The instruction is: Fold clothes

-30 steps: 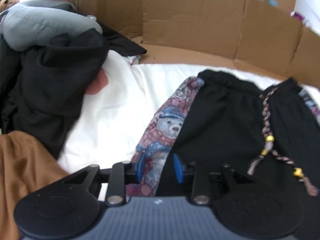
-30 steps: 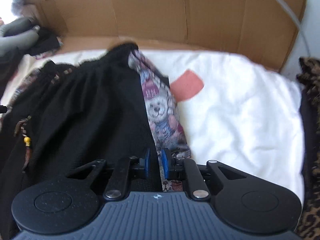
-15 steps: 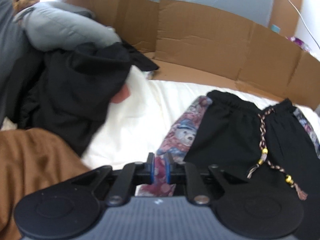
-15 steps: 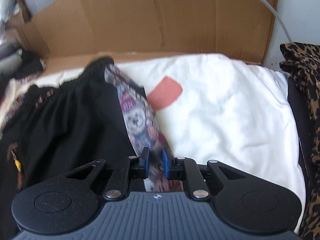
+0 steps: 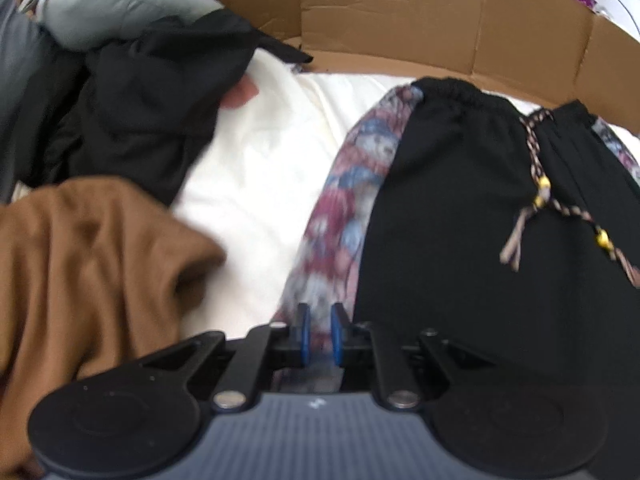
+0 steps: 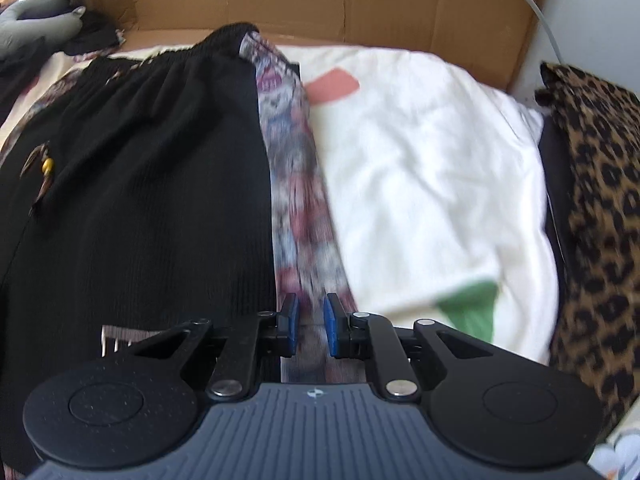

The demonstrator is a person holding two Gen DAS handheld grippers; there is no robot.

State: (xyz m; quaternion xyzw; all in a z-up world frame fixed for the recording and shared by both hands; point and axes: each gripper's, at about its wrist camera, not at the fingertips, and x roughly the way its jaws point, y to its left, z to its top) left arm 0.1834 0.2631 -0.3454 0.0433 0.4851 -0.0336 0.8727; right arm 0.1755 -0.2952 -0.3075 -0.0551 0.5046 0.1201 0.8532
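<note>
1. A brown garment (image 5: 80,264) and a black clothes heap (image 5: 152,96) lie left of the left gripper (image 5: 319,334).
2. The left gripper's blue pads pinch the patterned side stripe (image 5: 344,208) of the black drawstring pants (image 5: 460,216), which spread ahead and rightward on the white sheet (image 5: 256,168).
3. The right gripper (image 6: 310,322) is clamped on the pants' other patterned stripe (image 6: 296,184).
4. A leopard-print cloth (image 6: 600,208) lies far right.
</note>
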